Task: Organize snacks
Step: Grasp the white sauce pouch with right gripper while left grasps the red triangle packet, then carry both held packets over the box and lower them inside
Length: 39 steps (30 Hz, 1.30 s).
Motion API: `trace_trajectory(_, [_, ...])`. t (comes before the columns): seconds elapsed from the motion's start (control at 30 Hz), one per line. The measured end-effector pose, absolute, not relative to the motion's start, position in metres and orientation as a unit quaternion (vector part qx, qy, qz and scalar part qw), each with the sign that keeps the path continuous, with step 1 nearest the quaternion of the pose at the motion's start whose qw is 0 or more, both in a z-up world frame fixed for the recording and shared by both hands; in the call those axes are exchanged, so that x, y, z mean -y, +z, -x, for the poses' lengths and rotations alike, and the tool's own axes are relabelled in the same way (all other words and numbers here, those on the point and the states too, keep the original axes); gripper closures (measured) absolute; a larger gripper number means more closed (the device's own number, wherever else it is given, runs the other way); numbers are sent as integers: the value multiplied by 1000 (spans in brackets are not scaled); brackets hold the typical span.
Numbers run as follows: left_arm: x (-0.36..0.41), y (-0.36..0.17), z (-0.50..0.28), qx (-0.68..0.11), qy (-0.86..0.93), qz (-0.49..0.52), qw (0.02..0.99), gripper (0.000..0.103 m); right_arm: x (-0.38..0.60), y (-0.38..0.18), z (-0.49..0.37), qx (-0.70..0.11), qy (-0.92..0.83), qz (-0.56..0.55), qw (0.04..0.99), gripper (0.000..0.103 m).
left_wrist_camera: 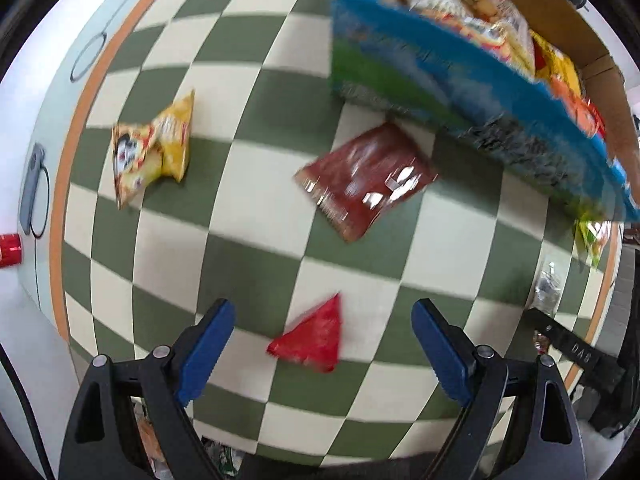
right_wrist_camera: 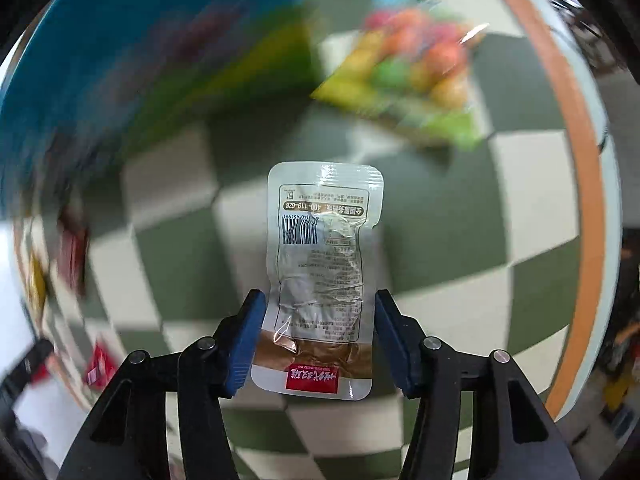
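Observation:
In the left wrist view my left gripper (left_wrist_camera: 324,344) is open above a small red triangular packet (left_wrist_camera: 310,340) lying on the checkered cloth between its fingers. A dark red packet (left_wrist_camera: 366,180) and a yellow packet (left_wrist_camera: 154,148) lie farther off. A blue-sided cardboard box (left_wrist_camera: 460,92) filled with snacks stands at the upper right. In the right wrist view my right gripper (right_wrist_camera: 318,336) is shut on a silver sachet (right_wrist_camera: 322,264) with a barcode and holds it above the cloth. A bag of colourful candies (right_wrist_camera: 408,68) lies beyond it.
The round table has an orange rim (right_wrist_camera: 576,152). The blue box side (right_wrist_camera: 120,60) fills the upper left of the right wrist view. A clear wrapper (left_wrist_camera: 548,288) and the other gripper's black body (left_wrist_camera: 580,356) show at the right of the left wrist view.

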<state>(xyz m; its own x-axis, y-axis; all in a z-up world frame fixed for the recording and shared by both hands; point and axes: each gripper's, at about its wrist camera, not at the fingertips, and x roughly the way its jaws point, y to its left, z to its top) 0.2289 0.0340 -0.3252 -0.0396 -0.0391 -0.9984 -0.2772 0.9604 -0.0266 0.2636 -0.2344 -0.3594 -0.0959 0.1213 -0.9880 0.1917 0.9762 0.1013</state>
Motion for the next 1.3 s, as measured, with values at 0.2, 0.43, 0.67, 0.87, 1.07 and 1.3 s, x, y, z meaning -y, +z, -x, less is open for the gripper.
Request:
trace_trajectory(0.2, [-46, -356, -207, -749, 78, 131, 644, 12, 197, -363, -231, -749, 22, -97, 655, 45])
trace_trajectory(0.43, [-34, -391, -199, -768, 68, 123, 625, 27, 189, -365, -230, -752, 38, -76, 654, 45])
trace_trajectory(0.67, [-22, -388, -190, -768, 73, 111, 627, 59, 184, -370, -238, -752, 40, -71, 654, 45])
trace_trajectory(0.87, [-4, -359, -197, -753, 48, 110, 647, 59, 175, -361, -241, -746, 56, -73, 660, 46])
trace_trajectory(1.07, [20, -313, -211, -729, 9, 113, 675, 59, 184, -340, -237, -734, 76, -96, 668, 46])
trace_trajectory(1.3, [30, -264, -235, -702, -34, 115, 702, 59, 204, -294, -233, -711, 103, -136, 682, 46])
